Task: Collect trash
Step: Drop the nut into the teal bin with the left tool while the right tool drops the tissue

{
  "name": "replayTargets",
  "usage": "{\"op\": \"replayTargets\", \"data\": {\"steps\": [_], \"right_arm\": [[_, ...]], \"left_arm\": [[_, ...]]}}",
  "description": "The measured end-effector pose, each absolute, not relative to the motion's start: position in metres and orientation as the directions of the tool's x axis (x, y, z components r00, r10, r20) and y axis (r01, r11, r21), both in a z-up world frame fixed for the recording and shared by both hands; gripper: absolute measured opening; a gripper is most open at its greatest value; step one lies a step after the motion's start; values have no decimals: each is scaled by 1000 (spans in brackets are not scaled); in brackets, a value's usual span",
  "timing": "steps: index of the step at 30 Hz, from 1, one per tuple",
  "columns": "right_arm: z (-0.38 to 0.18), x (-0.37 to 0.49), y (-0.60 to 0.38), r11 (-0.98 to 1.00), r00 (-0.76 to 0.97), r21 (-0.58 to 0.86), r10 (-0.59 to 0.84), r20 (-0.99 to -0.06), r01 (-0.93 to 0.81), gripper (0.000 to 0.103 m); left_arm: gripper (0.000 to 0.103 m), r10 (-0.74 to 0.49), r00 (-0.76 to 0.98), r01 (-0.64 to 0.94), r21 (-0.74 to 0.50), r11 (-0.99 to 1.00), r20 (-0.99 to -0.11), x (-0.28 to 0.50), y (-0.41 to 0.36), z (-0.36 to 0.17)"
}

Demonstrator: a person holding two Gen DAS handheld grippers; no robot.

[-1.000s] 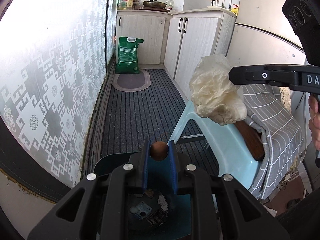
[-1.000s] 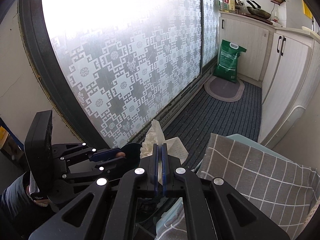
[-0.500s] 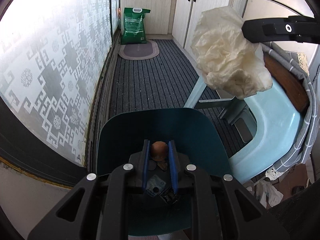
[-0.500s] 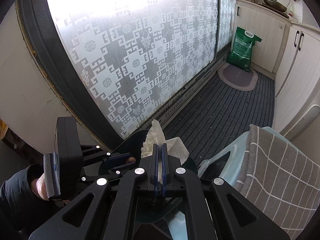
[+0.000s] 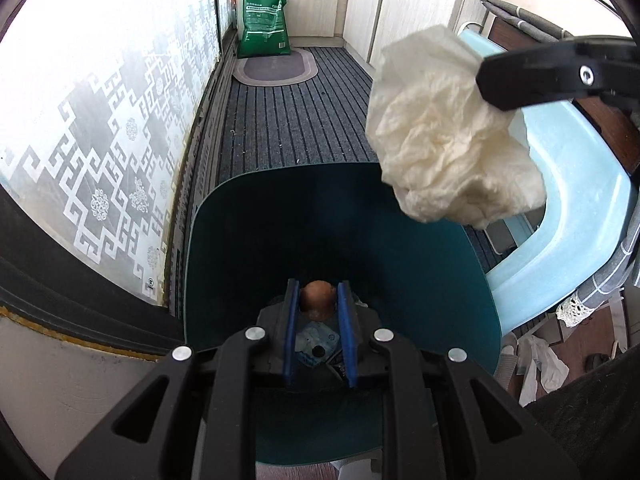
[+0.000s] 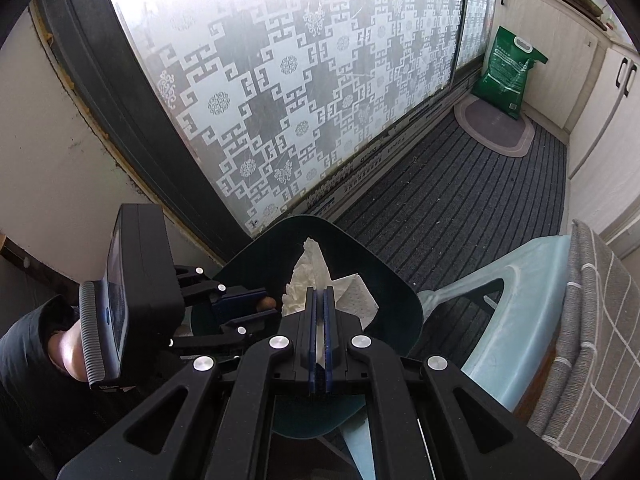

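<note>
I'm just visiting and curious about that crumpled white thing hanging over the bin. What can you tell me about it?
The tissue is a crumpled wad of thin, creamy white paper, wrinkled all over and puffed out loosely. The right tool is pinched shut on one edge of it, so most of it hangs free. It is held in the air above the far right rim of the dark teal bin, touching nothing but the tool. A pale blue stool stands behind it.
</note>
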State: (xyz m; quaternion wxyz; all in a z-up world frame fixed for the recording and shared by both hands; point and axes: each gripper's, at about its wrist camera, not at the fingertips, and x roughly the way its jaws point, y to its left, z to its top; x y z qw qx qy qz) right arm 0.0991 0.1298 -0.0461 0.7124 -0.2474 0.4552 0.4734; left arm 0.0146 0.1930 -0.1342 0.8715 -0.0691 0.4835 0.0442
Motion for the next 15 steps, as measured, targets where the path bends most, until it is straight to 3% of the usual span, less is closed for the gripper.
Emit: {"op": "replayTargets", "data": {"steps": [15], "right_arm": [[-93, 86, 144, 401, 106, 31, 314, -944, -915, 3]], "left_arm": [[25, 52, 594, -189, -76, 979, -803, 5, 204, -117]]}}
